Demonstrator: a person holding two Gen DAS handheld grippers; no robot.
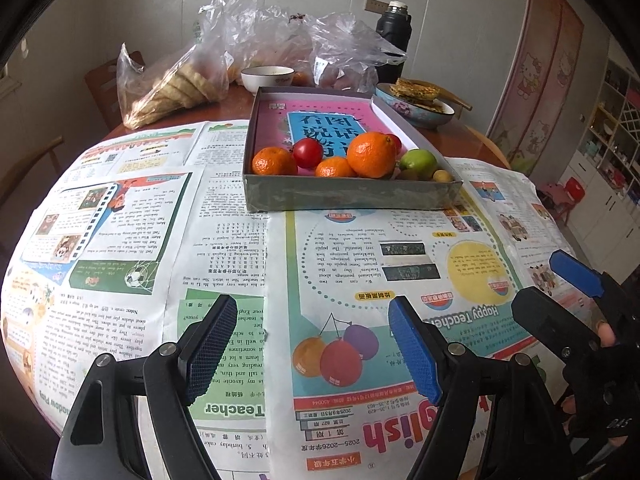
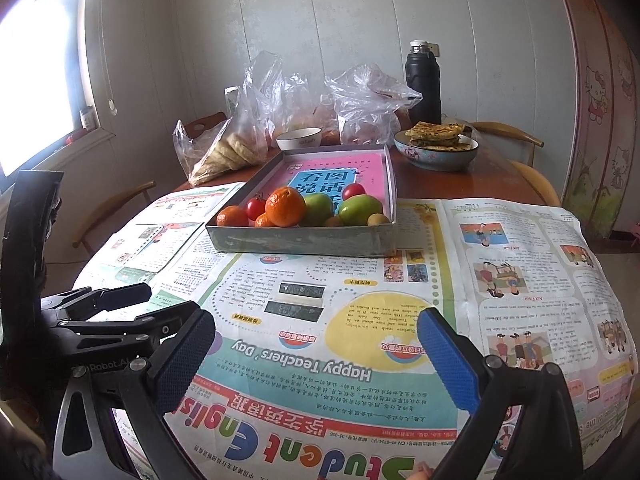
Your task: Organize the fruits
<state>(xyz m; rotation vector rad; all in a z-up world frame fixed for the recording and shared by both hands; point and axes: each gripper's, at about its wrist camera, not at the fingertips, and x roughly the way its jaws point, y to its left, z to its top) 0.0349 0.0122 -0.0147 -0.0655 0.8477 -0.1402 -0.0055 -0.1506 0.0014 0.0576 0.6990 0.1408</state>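
A grey cardboard box with a pink book in its bottom stands on the newspaper-covered table. At its near end lie a large orange, small mandarins, red tomatoes, green apples and small kiwis. My left gripper is open and empty, low over the newspaper well short of the box. My right gripper is open and empty beside it, and shows at the right of the left wrist view.
Behind the box are clear plastic bags of food, a white bowl, a blue bowl of flatbread and a black flask. Wooden chairs ring the table.
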